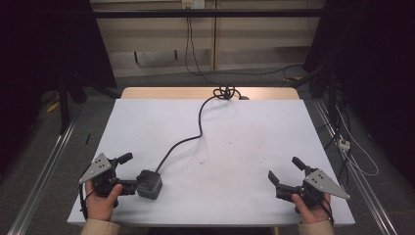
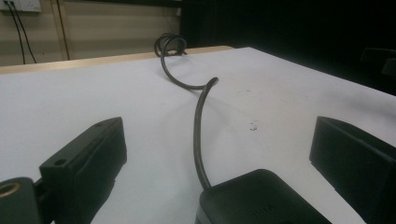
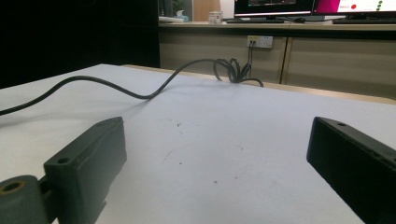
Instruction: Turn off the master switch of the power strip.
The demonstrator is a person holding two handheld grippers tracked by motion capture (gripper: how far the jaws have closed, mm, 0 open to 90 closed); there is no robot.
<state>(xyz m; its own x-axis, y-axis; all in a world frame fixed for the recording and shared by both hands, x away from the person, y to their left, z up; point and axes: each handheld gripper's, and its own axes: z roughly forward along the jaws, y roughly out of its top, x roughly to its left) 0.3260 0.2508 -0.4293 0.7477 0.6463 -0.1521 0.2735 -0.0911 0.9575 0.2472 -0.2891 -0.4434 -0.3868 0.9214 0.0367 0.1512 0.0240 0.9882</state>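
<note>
A white table (image 1: 254, 132) carries a long black cable (image 1: 195, 132) that runs from a tangle at the far edge to a dark adapter block (image 1: 149, 184) near the front left. The left gripper (image 1: 128, 171) has its jaws spread, the block lying between them ungripped, while the right gripper (image 1: 285, 170) rests released at the front right, well apart from the block.

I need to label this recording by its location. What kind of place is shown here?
Probably a lab or office workroom set up for recording. A white-topped table stands inside a dark metal frame, monitors sit on a counter behind, and a wall socket feeds the black cable.
</note>
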